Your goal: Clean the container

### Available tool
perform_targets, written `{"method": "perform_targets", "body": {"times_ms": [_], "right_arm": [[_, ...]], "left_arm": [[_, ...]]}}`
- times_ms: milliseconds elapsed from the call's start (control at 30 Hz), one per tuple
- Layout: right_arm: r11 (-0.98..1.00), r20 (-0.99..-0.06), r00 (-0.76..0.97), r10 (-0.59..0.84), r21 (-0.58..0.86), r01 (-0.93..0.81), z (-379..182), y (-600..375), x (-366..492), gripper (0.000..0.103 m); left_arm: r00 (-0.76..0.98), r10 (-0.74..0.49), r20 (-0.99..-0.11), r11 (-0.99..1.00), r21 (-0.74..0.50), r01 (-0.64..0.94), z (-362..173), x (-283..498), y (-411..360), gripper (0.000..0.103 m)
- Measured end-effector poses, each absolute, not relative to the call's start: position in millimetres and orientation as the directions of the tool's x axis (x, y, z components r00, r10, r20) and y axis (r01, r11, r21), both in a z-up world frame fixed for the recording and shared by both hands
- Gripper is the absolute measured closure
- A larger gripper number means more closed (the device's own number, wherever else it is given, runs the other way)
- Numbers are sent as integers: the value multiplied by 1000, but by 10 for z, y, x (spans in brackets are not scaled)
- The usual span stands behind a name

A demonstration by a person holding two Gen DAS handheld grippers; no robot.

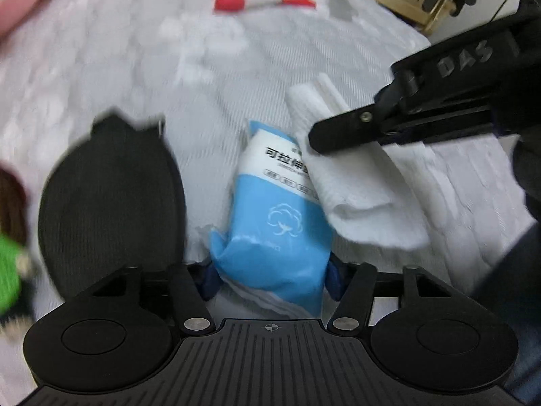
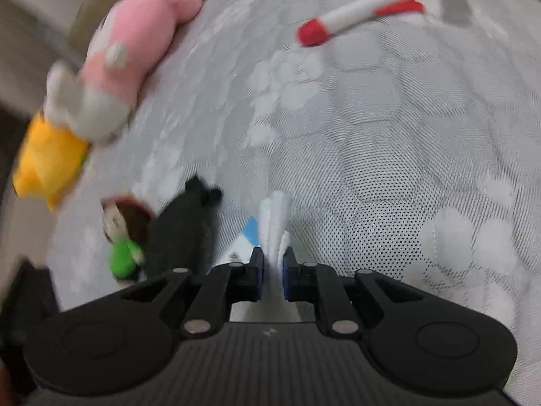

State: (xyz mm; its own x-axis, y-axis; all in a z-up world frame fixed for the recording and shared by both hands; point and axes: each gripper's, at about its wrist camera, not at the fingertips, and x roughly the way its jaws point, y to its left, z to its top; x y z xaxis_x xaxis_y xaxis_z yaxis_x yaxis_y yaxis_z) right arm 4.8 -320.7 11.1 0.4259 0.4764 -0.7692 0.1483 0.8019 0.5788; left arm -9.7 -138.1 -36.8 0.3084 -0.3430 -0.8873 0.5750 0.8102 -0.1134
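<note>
Gripping the blue tissue pack (image 1: 270, 233) by its lower end, our left tool (image 1: 270, 280) has its jaws clamped on the packet. Our right tool (image 2: 270, 274) pinches a folded white tissue (image 2: 274, 226), which hangs over the pack's right side in the left view. Just left of the pack lies a black oval case (image 1: 111, 196). Beyond, on the grey mesh-patterned cloth (image 2: 389, 169), rest a red-and-white toy rocket (image 2: 361, 13), a pink plush (image 2: 135, 47) and a small green doll (image 2: 123, 240).
</note>
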Motion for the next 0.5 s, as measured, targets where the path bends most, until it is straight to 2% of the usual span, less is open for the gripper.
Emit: {"method": "perform_targets", "body": {"times_ms": [67,200,367,433,500], "right_arm": [[737,-722,464,513,648,193,111,-3376,46,90],[733,-707,517,483,649,203,156,-3460,54,91],[735,-689,579,437,644,212,215,-3553,65,91],[786,-694,587,417,599,150,282,-3454,142,91],[809,-691,577,436,581,85,315,-3341,234,91]], "left_arm": [[421,-320,-849,792,5,611,-310,-75,-1516,43],[603,-291,-743,719,247,650,-259,-85,-1793,44],[612,-272,-743,622,350,701,-432,-340,-1852,44],[624,-270,-733,555,411,723,-498,-502,-1887,43],[601,-281,-748,556,383,737,-491,-528,-1901,42]]}}
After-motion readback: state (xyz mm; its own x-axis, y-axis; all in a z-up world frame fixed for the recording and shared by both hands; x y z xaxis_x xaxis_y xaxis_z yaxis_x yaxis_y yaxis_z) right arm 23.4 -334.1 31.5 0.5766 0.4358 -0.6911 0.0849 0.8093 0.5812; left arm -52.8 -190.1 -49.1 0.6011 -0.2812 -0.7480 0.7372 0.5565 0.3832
